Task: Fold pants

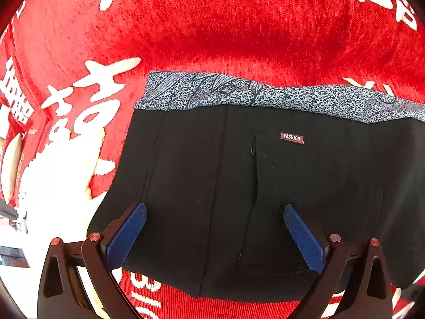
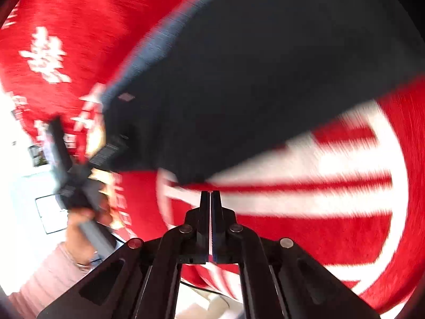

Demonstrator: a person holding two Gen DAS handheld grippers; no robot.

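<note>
Black pants (image 1: 252, 186) lie folded on a red cloth, with a small FASHION label (image 1: 291, 137) and a grey patterned lining strip (image 1: 239, 93) along the far edge. My left gripper (image 1: 215, 212) is open just above the near part of the pants, blue pads (image 1: 127, 234) wide apart, holding nothing. In the blurred right wrist view the pants (image 2: 252, 79) lie ahead. My right gripper (image 2: 211, 199) is shut and empty, just short of the pants' near edge. The left gripper (image 2: 71, 175) and the hand holding it show at the left there.
A red plush cloth with white characters (image 1: 239, 26) covers the surface and also shows in the right wrist view (image 2: 345, 199). Its left edge (image 1: 16, 159) drops off to a bright room area.
</note>
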